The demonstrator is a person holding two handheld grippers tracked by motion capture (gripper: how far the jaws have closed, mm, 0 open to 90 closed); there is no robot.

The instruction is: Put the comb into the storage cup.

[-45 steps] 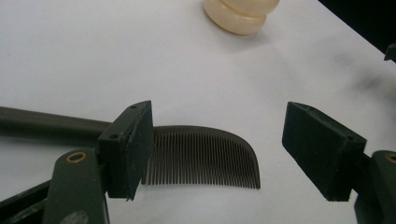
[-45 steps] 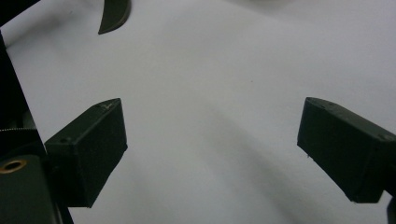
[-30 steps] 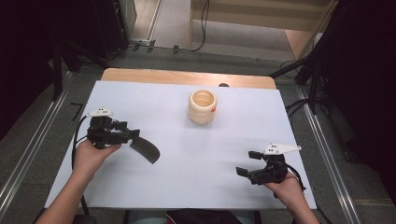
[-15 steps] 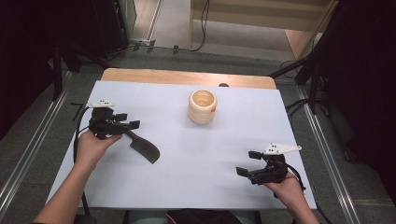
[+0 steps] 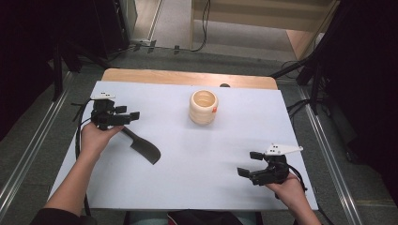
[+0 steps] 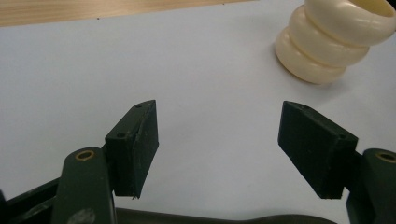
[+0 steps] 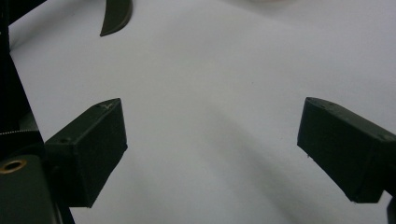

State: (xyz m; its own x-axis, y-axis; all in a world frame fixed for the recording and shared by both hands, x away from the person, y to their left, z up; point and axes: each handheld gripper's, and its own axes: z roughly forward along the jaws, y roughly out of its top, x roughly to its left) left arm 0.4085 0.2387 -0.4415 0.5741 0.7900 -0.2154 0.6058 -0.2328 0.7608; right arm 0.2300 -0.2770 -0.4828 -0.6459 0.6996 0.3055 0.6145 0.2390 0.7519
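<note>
While the high view shows the cleaver (image 5: 141,147), the left gripper (image 6: 217,140) view shows its handle.

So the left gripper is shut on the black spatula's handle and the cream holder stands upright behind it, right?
Not quite. The left gripper is open, as the left gripper view shows; the black spatula lies on the table beside that hand. The cream holder does stand upright.

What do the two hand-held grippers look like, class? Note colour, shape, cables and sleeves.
Both are black. The left gripper and right gripper each carry a pale three-cornered plate on top and trail a black cable. Their jaws end in blocky dark pads with small holes. A dark sleeve shows at the left elbow.
</note>
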